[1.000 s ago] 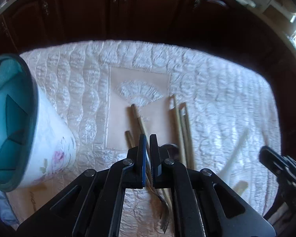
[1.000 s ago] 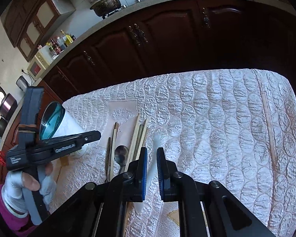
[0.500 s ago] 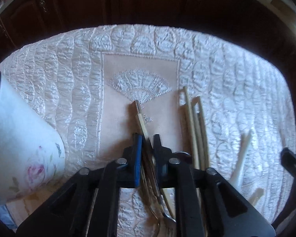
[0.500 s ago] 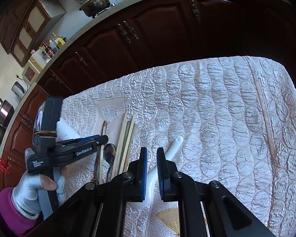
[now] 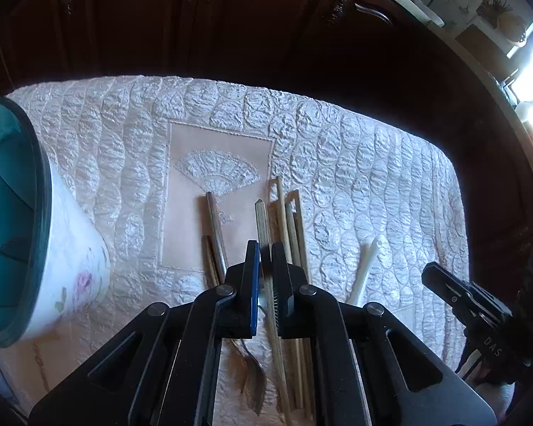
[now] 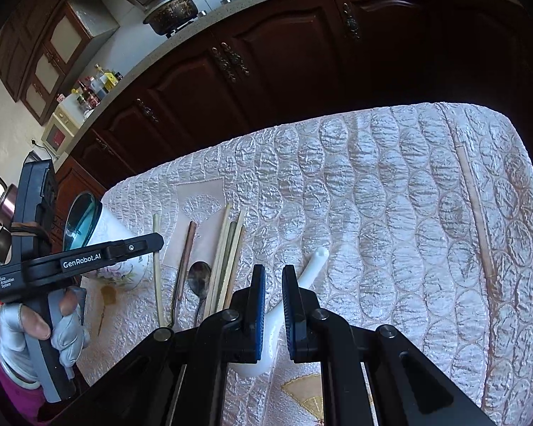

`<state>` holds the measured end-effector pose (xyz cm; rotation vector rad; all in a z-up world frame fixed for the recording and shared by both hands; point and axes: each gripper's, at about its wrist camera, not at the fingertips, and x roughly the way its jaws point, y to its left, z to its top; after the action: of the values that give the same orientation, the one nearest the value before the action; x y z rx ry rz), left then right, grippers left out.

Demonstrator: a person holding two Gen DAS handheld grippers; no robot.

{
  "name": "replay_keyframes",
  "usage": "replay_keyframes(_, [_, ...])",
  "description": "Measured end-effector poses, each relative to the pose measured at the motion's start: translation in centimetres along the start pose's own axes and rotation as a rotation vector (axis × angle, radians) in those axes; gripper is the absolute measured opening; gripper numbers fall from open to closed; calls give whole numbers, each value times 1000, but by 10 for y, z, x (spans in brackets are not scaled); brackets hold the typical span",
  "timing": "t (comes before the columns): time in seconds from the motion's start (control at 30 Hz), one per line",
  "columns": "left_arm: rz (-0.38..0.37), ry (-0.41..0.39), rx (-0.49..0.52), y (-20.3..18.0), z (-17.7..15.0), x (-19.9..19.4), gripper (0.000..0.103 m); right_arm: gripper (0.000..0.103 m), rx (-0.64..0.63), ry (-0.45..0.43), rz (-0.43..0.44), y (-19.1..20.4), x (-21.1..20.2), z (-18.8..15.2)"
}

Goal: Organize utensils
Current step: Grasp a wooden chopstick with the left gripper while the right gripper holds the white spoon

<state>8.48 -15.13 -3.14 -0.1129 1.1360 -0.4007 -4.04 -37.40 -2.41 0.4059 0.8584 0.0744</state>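
My left gripper [image 5: 265, 248] has a pale wooden chopstick [image 5: 263, 220] between its pads, and its jaws are closing on it. In the right wrist view the stick [image 6: 156, 269] hangs off the cloth at the tip of the left gripper [image 6: 158, 239]. More chopsticks [image 5: 295, 220] lie side by side on the quilted cloth, beside a fork [image 5: 254, 380] and a metal spoon [image 6: 199, 277]. A white flowered cup [image 5: 71, 266] with a teal inside stands at the left. My right gripper [image 6: 273, 269] is shut and empty above a white ceramic spoon [image 6: 312, 262].
A single long chopstick [image 6: 476, 213] lies along the right side of the table [image 6: 391, 177]. Dark wooden cabinets [image 6: 284, 53] run close behind the table's far edge. A gloved hand [image 6: 21, 323] holds the left gripper's handle.
The left gripper dipped to the utensils, opened slightly, then closed on a chopstick and rose with it. The cup is back in view at the left. The right gripper barely moved.
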Motion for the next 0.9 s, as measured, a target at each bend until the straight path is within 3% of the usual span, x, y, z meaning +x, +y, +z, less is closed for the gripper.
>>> replay_keyframes(0.27, [-32,-38,58,-23,-11,-15,5,9,-31,-17,14,7,-11,2])
replay_keyframes(0.43, [-27,-30,48,-20,-14,-13,4,10,43,15,-3,-9,4,2])
replay_keyframes(0.5, [-28,-31,48,-20,-15,-13,4,15,80,77,-20,-16,21,-2])
replay_keyframes(0.6, [-26,-40,52,-19,-17,-18,4,33,119,117,-46,-26,44,-8])
replay_keyframes(0.63, [-25,-40,53,-19,-17,-19,4,33,130,120,-45,-28,49,-8])
replay_keyframes(0.77, [-24,-39,55,-18,-18,-23,4,32,136,124,-57,-31,76,-3])
replay_keyframes(0.83, [-30,-39,52,-17,-18,-25,4,16,122,106,-67,-29,81,2])
replay_keyframes(0.9, [-41,-42,51,-16,-18,-30,4,12,121,111,-48,-28,79,3])
